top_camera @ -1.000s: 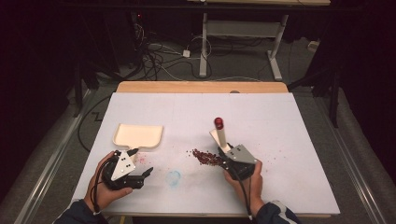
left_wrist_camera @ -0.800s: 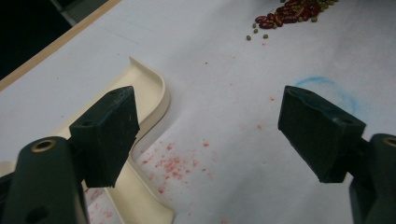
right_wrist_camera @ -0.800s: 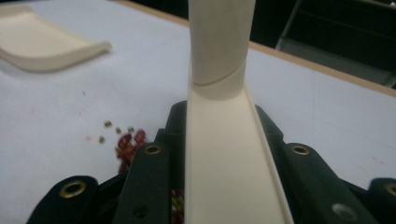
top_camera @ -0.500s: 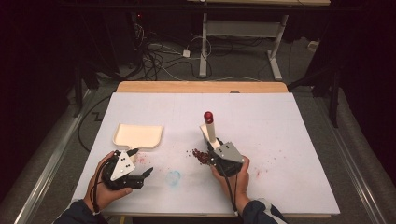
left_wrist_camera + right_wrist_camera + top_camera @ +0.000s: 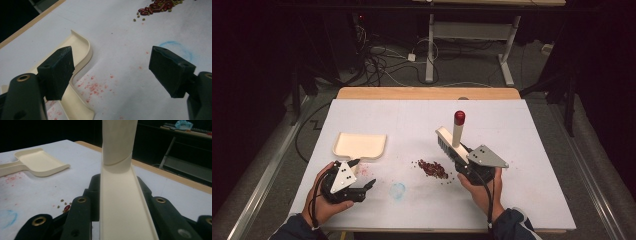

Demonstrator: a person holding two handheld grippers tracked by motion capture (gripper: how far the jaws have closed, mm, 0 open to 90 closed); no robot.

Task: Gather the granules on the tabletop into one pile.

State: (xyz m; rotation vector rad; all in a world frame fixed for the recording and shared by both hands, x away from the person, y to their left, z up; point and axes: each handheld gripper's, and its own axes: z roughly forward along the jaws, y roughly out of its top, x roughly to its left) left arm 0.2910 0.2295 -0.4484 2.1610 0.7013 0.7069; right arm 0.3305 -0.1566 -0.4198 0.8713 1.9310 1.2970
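A cream brush point(image 5: 447, 140) with a red-capped handle point(image 5: 459, 118) is clamped in my right gripper point(image 5: 461, 156), to the right of a pile of red and green beans point(image 5: 432, 168). It hangs tilted, bristles toward the beans, just off the white table point(image 5: 532, 150). In the right gripper view both jaws press on the brush's cream body point(image 5: 120, 200). My left gripper point(image 5: 363, 173) rests open and empty by the handle of a cream dustpan point(image 5: 360, 145). In the left gripper view the dustpan's rim point(image 5: 83, 47) runs beside the left jaw, and the beans point(image 5: 157, 6) lie far ahead.
A faint blue ring point(image 5: 398, 190) is drawn on the table between the two hands, and red specks point(image 5: 93, 86) mark the sheet near the dustpan. Beyond the table's wooden far edge point(image 5: 427, 93) are cables and a desk frame point(image 5: 467, 45) on a dark floor.
The right gripper carried the brush left toward the beans, then back to the right and upward. The left gripper and the dustpan have stayed put.
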